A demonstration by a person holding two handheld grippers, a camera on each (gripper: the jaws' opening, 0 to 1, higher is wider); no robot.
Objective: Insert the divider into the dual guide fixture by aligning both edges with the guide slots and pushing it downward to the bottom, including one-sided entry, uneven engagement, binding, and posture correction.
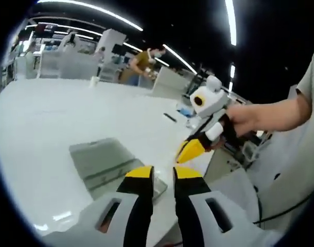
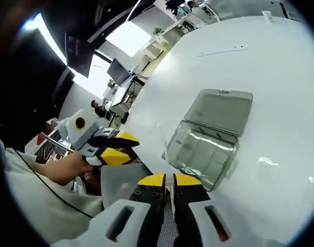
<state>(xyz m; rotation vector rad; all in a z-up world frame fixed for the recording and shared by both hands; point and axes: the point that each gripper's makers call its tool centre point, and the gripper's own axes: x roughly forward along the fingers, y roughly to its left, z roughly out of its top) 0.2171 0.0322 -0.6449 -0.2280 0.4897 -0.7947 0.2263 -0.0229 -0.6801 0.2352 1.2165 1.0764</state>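
A clear open box is seen lying on the white worktop. Just before it, the right gripper is held closed, empty. The left gripper is held slightly apart, near the box.

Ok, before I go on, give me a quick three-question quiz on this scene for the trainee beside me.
1. True or false: the lid of the clear box is shut.
2. What do the left tongs hold? A) a divider B) the lid C) nothing
3. Fill in: the clear box rests on the white ____.

Key: 1 false, the lid lies open behind the box. 2 C, the jaws stand apart with nothing between them. 3 table.
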